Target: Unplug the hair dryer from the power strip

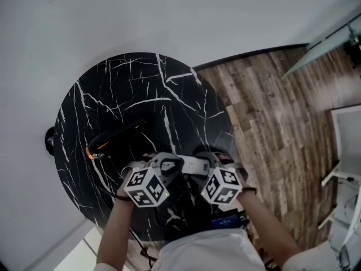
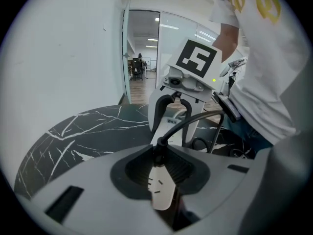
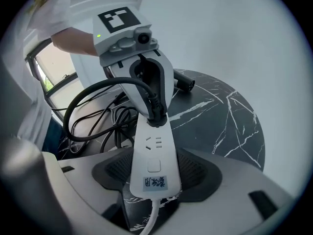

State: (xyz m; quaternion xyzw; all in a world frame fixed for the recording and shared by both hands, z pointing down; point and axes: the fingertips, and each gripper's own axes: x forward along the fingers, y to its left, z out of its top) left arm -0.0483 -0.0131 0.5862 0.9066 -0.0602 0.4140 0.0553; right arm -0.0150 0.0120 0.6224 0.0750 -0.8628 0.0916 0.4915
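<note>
- We see the hair dryer (image 1: 113, 137) lying on the black worktop (image 1: 113, 83), left of the power strip (image 3: 152, 155).
- Our left claw (image 2: 160, 168) pinches the black plug (image 2: 158, 154), seated in the strip's left end.
- Our right claw (image 3: 154, 173) clamps the strip's right end.

- Desk (image 1: 124, 89): round top, black with white marble veining.
- Floor (image 1: 265, 112): brown wood planks, beyond the desk's right edge.
- Wall (image 1: 169, 16): plain white, behind the desk's far edge.

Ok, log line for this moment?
left gripper: shut on plug | right gripper: shut on power strip | plug: in strip, not out
</note>
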